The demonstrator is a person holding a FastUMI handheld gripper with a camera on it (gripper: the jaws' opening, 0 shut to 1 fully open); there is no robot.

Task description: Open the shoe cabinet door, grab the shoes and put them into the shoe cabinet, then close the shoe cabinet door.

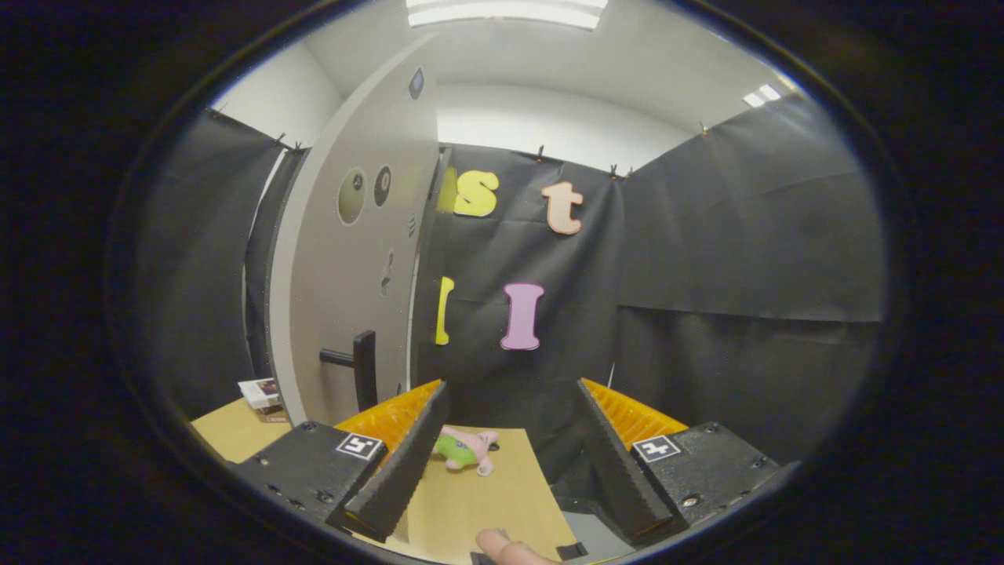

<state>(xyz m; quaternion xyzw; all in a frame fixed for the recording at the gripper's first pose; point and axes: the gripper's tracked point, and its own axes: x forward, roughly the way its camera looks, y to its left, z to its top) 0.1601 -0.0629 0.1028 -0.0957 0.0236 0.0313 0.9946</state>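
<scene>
A grey cabinet door is seen standing upright at the left of the bench, edge-on to the fingers and apparently swung open, with a black handle fixed low on its face. The light wooden bench is seen running forward beneath the hand-held gripper. On it, just ahead of the left finger and partly hidden by it, a small pink and green toy-like slipper is lying; this is judged to be the shoe to be stored, though its shape cannot be made out with certainty. A small stack of books is seen beyond the door's foot, and a fingertip is glimpsed at the near edge.

The door-opening step is judged done, and the grab is judged next. It is best done by lowering the fingers squarely over the shoe, one to each side, before any closing is begun.

The hand-held gripper is held wide open, nothing is gripped, and nothing is touched by either finger.
</scene>
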